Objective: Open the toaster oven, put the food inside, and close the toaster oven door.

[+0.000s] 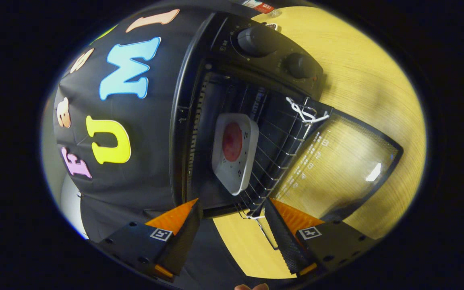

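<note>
The view is rolled, so the black toaster oven (199, 121) appears turned on its side on a wooden table (369, 80). Its glass door (336, 169) hangs fully open, lying out over the table. On the wire rack (276, 145) inside rests a white square plate (236, 169) with a round red piece of food (232, 141) on it. My gripper (232, 209) is open, with nothing between its fingers. The fingertips sit just short of the oven's opening, one by the oven's frame, the other by the rack's front and the door's hinge side.
Two black knobs (256, 40) sit on the oven's control panel. A white cord (306, 114) is tied to the rack near the door hinge. The booth's black cloth wall (143, 169) stands behind the oven. A fingertip of the person's hand (252, 286) shows below the gripper.
</note>
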Action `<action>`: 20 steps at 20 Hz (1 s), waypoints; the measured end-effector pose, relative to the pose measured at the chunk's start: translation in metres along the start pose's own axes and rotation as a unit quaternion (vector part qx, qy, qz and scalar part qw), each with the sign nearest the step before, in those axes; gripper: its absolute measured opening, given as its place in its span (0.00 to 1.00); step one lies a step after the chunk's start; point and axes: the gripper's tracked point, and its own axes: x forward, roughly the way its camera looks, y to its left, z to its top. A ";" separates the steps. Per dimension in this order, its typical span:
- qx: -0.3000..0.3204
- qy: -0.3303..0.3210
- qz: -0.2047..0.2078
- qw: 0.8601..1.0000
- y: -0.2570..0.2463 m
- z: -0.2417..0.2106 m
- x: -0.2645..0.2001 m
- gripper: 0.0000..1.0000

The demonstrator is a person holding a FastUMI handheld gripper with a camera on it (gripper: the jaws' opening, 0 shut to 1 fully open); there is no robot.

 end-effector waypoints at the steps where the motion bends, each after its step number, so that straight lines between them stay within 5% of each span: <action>1: -0.015 0.001 -0.003 1.000 -0.001 -0.006 -0.009 0.98; 5: -0.117 0.010 -0.023 0.993 -0.011 -0.033 -0.039 0.97; 8: -0.223 -0.002 -0.049 0.974 -0.019 -0.046 -0.059 0.97; 14: -0.408 -0.022 -0.134 0.903 -0.055 -0.053 -0.070 0.98; 20: -0.442 -0.017 -0.289 0.849 -0.119 -0.039 -0.084 0.98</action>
